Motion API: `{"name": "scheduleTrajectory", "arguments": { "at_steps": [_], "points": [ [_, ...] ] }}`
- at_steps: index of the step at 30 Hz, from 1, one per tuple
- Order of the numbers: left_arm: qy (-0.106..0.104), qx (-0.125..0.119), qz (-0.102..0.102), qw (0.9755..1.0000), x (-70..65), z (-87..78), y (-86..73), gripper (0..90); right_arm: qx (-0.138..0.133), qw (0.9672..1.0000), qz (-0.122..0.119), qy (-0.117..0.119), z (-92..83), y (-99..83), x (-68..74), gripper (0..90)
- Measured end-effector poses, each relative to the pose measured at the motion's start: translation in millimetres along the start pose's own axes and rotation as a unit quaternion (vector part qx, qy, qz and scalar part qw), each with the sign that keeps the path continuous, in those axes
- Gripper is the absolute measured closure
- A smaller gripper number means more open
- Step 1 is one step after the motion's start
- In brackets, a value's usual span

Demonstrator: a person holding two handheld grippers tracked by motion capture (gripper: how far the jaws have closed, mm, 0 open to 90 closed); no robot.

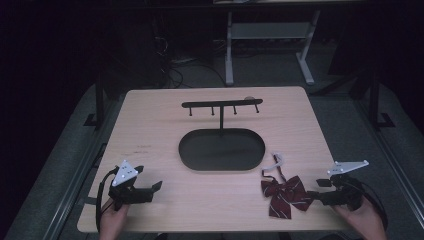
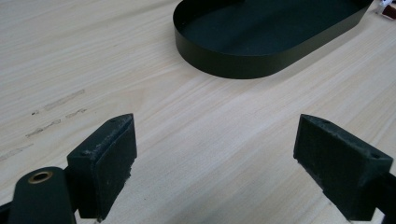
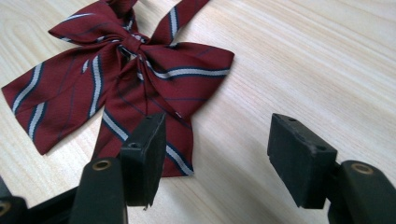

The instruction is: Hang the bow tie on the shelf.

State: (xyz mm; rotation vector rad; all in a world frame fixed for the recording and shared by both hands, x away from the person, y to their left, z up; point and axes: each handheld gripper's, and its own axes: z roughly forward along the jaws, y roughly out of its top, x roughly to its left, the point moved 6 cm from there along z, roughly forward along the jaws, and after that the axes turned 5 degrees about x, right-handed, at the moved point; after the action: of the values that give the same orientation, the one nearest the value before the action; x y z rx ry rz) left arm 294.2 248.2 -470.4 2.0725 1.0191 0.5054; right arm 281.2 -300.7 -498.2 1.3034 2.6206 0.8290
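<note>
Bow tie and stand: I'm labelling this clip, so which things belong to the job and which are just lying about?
In the job:
- striped bow tie, just ahead of the open right tongs
- black hook stand with its oval tray, probably where it goes

Lying about:
- left tongs, open over bare table

No readable text, label or number anywhere.

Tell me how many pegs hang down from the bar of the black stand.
4. They hang in a row under the bar: one near its left end, two either side of the post, one near its right end.
</note>
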Motion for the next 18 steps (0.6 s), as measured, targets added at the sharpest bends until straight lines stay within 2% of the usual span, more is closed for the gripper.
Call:
{"name": "scheduleTrajectory", "arguments": {
  "at_steps": [11,14,18],
  "points": [
    [-0.004,0.0,0.002,1.0,-2.0,0.3,-0.9,13.0,0.0,0.9999,-0.012,0.003,-0.6,4.7,3.7,37.1],
    [-0.004,0.001,0.008,1.0,-2.5,-0.4,-0.2,13.0,-0.007,0.9996,-0.026,0.009,-3.2,13.3,9.4,38.3],
    [-0.003,-0.003,0.005,1.0,-3.2,-0.1,-0.1,13.0,-0.011,0.999,-0.042,0.008,-6.5,25.3,13.8,40.2]
  ]
}}
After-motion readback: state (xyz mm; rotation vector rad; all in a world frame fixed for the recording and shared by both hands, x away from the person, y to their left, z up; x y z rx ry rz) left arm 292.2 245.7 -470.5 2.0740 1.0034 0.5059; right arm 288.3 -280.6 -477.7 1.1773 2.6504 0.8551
